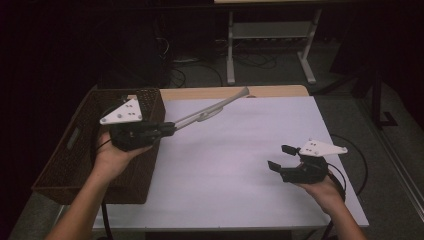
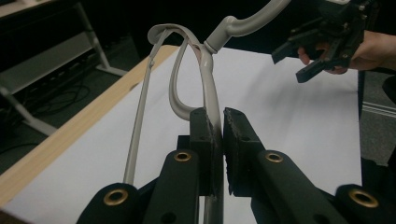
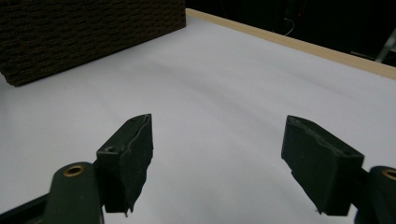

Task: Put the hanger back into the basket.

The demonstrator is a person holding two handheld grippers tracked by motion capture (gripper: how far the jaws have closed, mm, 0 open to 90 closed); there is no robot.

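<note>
A dark brown woven basket (image 1: 75, 150) sits on the left part of the counter (image 1: 240, 150), which is white on top with a wooden edge at the far side.

The left gripper (image 1: 167, 129) is held up just over the basket's right wall. Its fingers (image 2: 201, 135) are squeezed tight on a long grey tool (image 1: 212, 110). The tool looks like a thin grey handle with a loop and a wire-like bar beside it; I cannot tell just what it is. It is up in the air and not touching the counter. From the basket it points away to the right and toward the far wooden edge.

The right gripper (image 1: 282, 157) is far to the right of the basket, held just above the white top. Its fingers (image 3: 130, 158) are wide apart with nothing between them.
</note>
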